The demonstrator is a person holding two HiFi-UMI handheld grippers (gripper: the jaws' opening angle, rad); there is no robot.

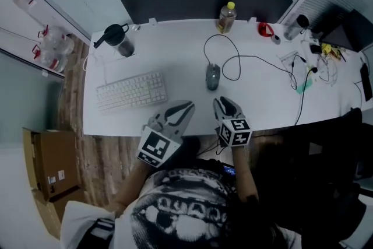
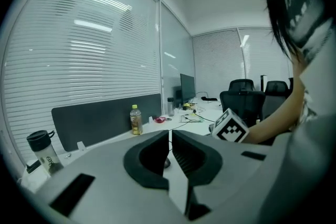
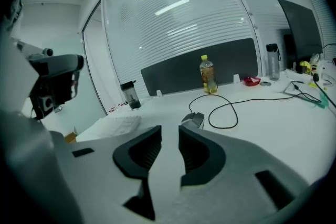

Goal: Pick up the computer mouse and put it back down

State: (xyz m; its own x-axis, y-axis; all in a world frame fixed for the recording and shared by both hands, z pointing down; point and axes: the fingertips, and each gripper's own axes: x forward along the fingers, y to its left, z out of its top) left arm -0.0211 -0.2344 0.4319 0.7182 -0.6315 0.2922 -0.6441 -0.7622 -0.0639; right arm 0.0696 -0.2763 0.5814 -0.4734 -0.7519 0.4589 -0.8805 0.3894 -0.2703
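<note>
A grey wired computer mouse (image 1: 213,76) lies on the white desk (image 1: 175,49), its black cable looping off to the right. In the right gripper view the mouse (image 3: 193,119) sits just beyond the jaws. My right gripper (image 1: 224,102) hovers over the desk's near edge, a little short of the mouse, and my right gripper (image 3: 169,131) is slightly open with nothing between its jaws. My left gripper (image 1: 186,107) is to its left at the same edge. In its own view my left gripper (image 2: 170,135) has its jaws together, and a sliver of the mouse (image 2: 166,163) shows behind them.
A white keyboard (image 1: 131,90) lies left of the mouse. At the back stand a black-lidded jug (image 1: 118,39) and a yellow-capped bottle (image 1: 226,17) before a dark partition (image 1: 204,3). Cables and small items (image 1: 303,61) crowd the right end. A cardboard box (image 1: 49,166) stands on the floor.
</note>
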